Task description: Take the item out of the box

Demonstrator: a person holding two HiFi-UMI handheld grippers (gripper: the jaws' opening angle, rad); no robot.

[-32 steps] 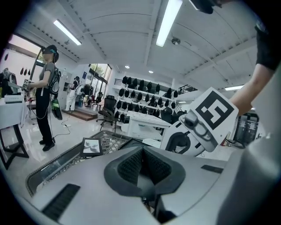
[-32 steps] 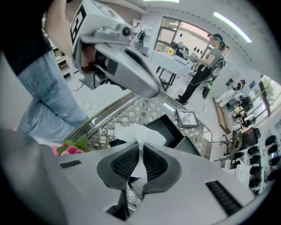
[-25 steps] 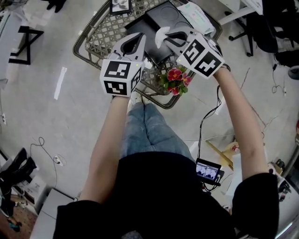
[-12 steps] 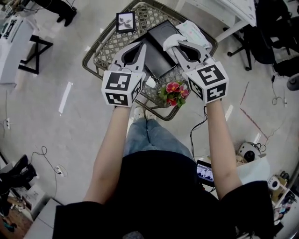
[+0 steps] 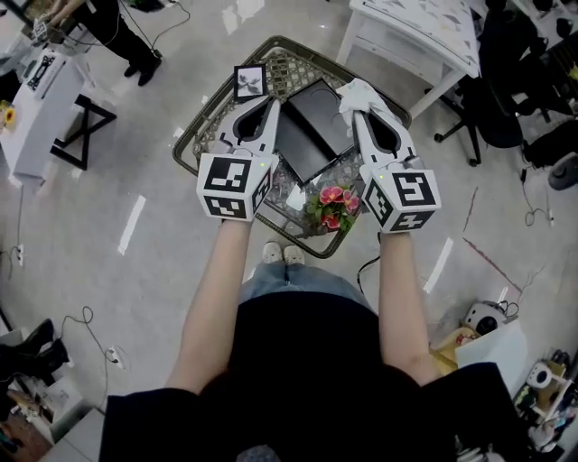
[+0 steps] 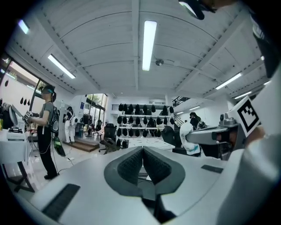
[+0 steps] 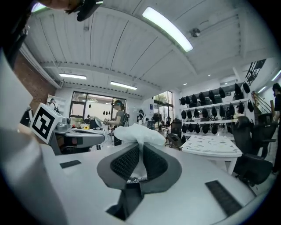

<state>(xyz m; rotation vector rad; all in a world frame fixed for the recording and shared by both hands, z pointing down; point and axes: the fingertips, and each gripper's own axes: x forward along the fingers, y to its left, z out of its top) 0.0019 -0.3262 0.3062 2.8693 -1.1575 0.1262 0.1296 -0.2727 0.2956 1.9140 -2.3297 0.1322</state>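
A black box (image 5: 312, 135) lies open on the round wicker table (image 5: 194, 149), in two flat black halves. My right gripper (image 5: 359, 96) is shut on a crumpled white wrapped item (image 5: 358, 87), held high over the table's far right side. In the right gripper view the white item (image 7: 138, 133) bulges out above the closed pads (image 7: 127, 160) of the right gripper (image 7: 140, 151). My left gripper (image 5: 265, 115) is shut with nothing in it, level with the right one, over the table's left side. Its closed jaws (image 6: 142, 154) hold nothing in the left gripper view.
A framed picture (image 5: 249, 81) stands at the table's far edge, a pot of red flowers (image 5: 330, 206) and a small white thing (image 5: 295, 197) at the near edge. A white table (image 5: 424, 36) is at the back right, office chairs (image 5: 506, 90) to the right, and a person (image 5: 108, 23) at the far left.
Both grippers have risen away from the table and now point straight ahead. The right one has swung in line with its arm, carrying the white item with it.
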